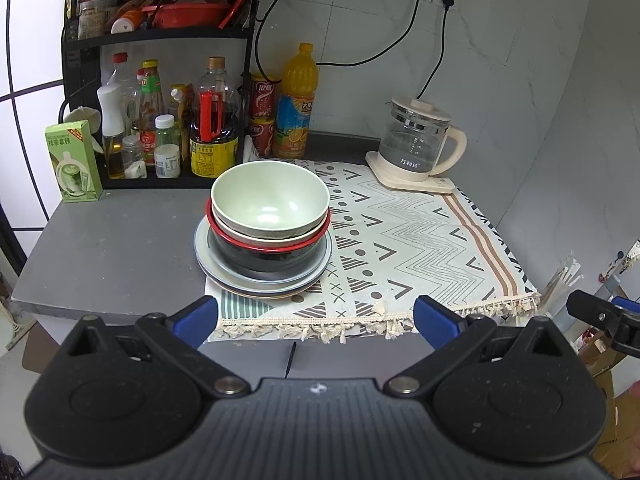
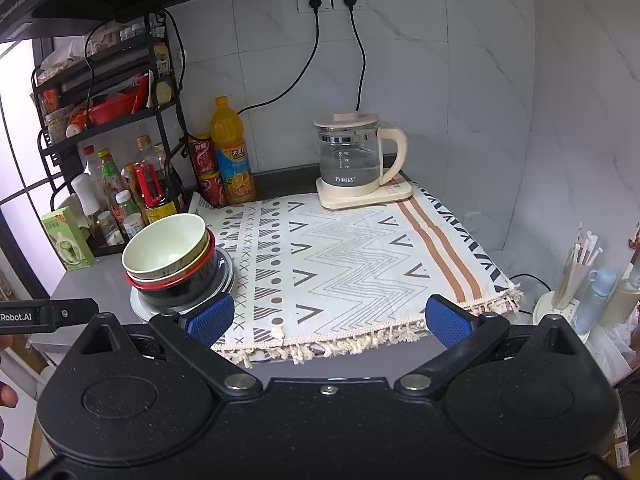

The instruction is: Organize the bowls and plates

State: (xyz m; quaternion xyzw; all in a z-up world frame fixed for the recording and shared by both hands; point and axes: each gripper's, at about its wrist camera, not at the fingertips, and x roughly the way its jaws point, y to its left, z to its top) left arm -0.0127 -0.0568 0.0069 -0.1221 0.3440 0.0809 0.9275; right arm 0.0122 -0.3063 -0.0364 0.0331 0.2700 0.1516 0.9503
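1. Green bowl [image 1: 270, 198] nests on top of a cream bowl [image 1: 240, 230] and a red-rimmed black bowl [image 1: 268, 254]; biggest at the bottom keeps the stack steady.
2. Plates [image 1: 262, 282] lie under the bowls at the cloth's [image 1: 400, 240] left edge, leaving the rest of the cloth free up to the kettle [image 1: 416, 144] at its far right corner.
3. Left gripper [image 1: 316, 318] hangs off the cloth's near edge, jaws wide apart and holding nothing.
4. Right gripper [image 2: 330, 320] does likewise, so the sorting looks finished.
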